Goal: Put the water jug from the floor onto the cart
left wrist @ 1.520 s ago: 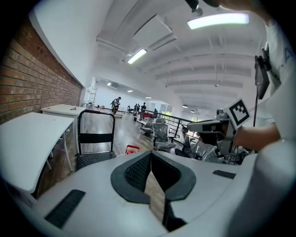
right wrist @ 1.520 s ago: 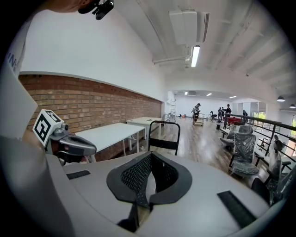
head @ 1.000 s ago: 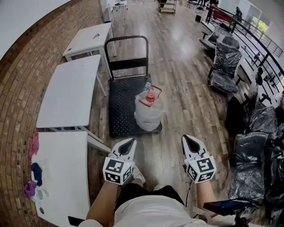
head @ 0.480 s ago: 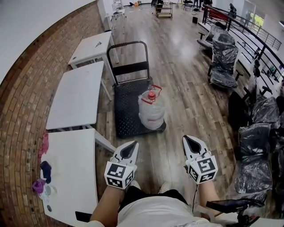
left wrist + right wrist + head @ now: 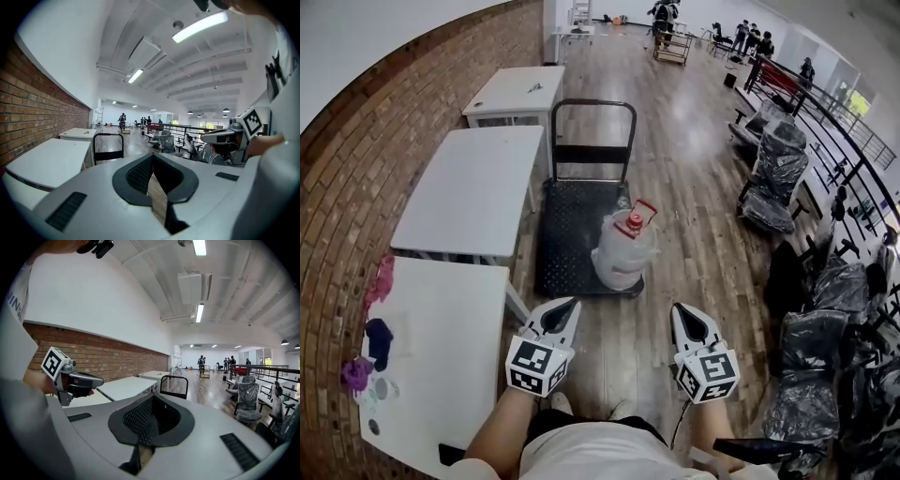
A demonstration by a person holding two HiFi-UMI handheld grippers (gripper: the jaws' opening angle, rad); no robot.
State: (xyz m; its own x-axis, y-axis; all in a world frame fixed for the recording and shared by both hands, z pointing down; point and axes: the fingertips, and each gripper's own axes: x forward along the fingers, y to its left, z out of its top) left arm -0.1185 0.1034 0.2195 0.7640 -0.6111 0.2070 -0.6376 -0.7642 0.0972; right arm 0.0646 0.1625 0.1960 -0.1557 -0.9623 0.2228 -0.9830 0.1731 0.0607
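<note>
Head view: the jug (image 5: 622,251) stands on the cart (image 5: 569,220), at the near right corner of its black deck, red cap and red carry handle on top; the cart's push bar (image 5: 592,103) rises at the far end; the cart sits on the wooden floor (image 5: 698,220), just beside a row of white counters (image 5: 469,192) along the brick wall (image 5: 342,169).

The left gripper (image 5: 569,304) and right gripper (image 5: 680,309) are held out side by side in front of the person, short of the cart's near edge and clear of the jug; neither touches it.

Left gripper view: the jaws are closed at the tips with nothing between them, only a sliver of floor showing behind; right gripper view: the jaws are likewise closed and empty.

The nearest counter (image 5: 441,347) carries a few small purple and blue things at its left edge; to the right of the cart, well apart from it, stand chairs (image 5: 776,173) wrapped in plastic; people (image 5: 662,13) are far off at the end of the room.
</note>
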